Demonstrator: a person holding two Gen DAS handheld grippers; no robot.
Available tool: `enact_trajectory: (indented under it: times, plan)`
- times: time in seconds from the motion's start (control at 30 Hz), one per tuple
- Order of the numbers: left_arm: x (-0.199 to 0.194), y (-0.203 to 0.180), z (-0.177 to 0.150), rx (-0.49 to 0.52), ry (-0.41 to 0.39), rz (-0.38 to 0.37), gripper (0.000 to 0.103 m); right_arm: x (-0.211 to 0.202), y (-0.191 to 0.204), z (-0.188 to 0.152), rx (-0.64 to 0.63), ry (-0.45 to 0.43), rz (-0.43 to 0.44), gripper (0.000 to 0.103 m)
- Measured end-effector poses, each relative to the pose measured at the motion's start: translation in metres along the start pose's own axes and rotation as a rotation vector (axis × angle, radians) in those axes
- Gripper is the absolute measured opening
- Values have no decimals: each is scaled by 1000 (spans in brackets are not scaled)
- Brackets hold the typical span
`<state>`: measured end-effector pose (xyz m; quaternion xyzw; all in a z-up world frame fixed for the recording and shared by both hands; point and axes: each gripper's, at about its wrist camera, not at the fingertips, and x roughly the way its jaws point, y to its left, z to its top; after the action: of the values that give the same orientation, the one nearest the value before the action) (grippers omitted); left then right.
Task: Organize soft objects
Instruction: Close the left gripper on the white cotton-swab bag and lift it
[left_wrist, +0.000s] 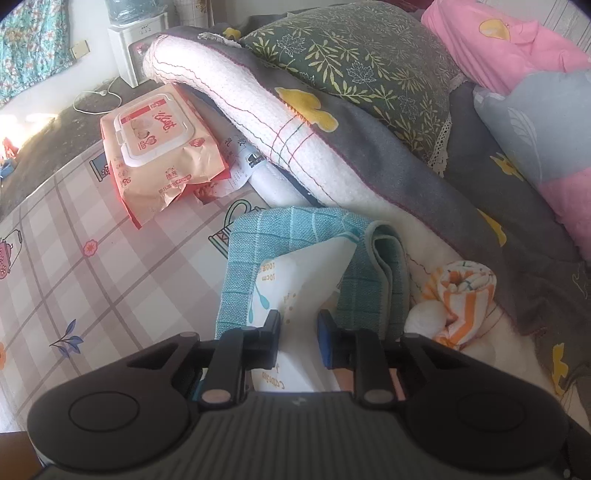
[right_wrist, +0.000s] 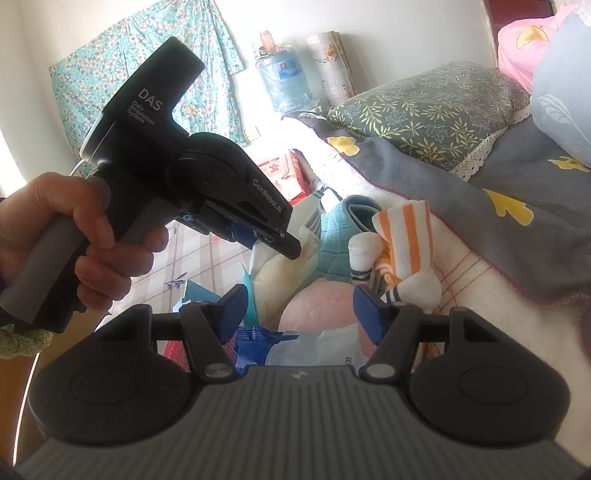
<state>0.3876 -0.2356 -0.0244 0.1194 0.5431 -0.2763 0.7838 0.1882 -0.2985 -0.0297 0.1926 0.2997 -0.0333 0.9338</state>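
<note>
My left gripper (left_wrist: 300, 323) points steeply down and is shut on a white plastic packet (left_wrist: 303, 273) with teal print, which lies inside a folded teal cloth (left_wrist: 258, 236). In the right wrist view the left gripper (right_wrist: 291, 251) pinches the same packet (right_wrist: 280, 269), held by a person's hand (right_wrist: 74, 236). My right gripper (right_wrist: 299, 302) stands half wide across the packet's near end, where a pink soft part (right_wrist: 317, 306) shows. Its right pad touches the pink and its left pad rests on the printed edge. An orange-striped rolled towel (left_wrist: 465, 291) (right_wrist: 406, 229) and a white sock ball (left_wrist: 421, 317) (right_wrist: 364, 247) lie just right.
A pack of wet wipes (left_wrist: 159, 147) lies on the plaid sheet (left_wrist: 74, 258) at the left. Behind are a white knit blanket (left_wrist: 258, 122), a grey blanket (left_wrist: 424, 177), a green leaf pillow (left_wrist: 369, 66) and pink bedding (left_wrist: 517, 48). A water dispenser (right_wrist: 284, 81) stands by the far wall.
</note>
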Motion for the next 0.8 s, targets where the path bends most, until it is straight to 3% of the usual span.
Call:
enact_trajectory:
  times: [0.2,0.37,0.63,0.8]
  plan:
    - [-48,7,-3,-45,-99,-60,21,-19,3,-1,21,-38,32,60]
    - [-92,9,-16,-83,-174,-158,20,-42,-11,-1,116,-71,127,61]
    - [-150,12,-58,-140,-256,-310,20,-66,-56,-4,401,-97,389,63]
    - [-181,18,-89,-186,-278,-429,20,-72,-63,-5,532,-113,621,74]
